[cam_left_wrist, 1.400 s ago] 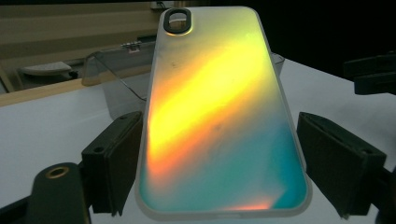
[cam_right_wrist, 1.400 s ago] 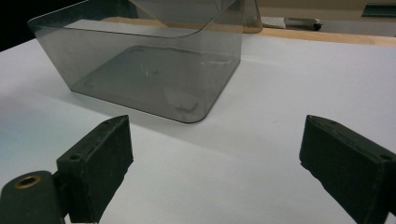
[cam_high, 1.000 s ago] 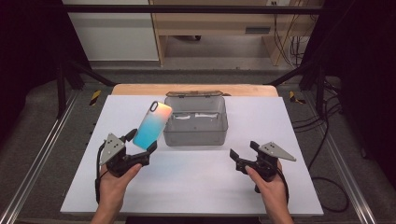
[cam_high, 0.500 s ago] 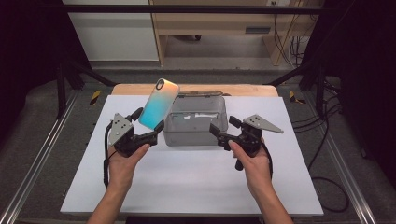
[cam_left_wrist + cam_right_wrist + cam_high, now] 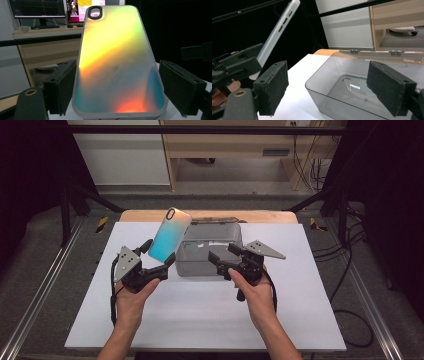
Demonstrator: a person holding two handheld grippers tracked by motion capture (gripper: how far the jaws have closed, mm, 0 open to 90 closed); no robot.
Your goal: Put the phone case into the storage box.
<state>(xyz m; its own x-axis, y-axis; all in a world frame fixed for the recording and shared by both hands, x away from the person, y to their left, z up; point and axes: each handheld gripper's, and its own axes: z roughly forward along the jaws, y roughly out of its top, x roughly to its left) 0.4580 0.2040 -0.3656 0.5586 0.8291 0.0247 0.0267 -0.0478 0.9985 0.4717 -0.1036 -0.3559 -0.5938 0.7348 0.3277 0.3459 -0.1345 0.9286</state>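
An iridescent phone case point(image 5: 170, 235), orange to teal with a camera cutout at its top, stands tilted in the air over the left end of a clear grey box point(image 5: 196, 268). My left gripper point(image 5: 159, 256) is shut on the case's lower edges, and in the left gripper view the case point(image 5: 117, 62) sits between both pads point(image 5: 62, 87). My right gripper point(image 5: 222, 253) is open at the box's front right side. In the right gripper view the box point(image 5: 322, 102) lies between and beyond the wide-apart jaws of that gripper point(image 5: 327, 87), with the case's edge point(image 5: 278, 27) and the left gripper point(image 5: 237, 62) at the left.
The box has a hinged lid point(image 5: 372, 52) open at the back and rests on a white board point(image 5: 200, 320) over a wooden table. Metal rails point(image 5: 35, 300) run along both sides, and cables point(image 5: 350, 270) lie at the right.
Both hands moved forward. The left gripper carried the case up and toward the box. The right gripper came from the front right of the board to the box's side.
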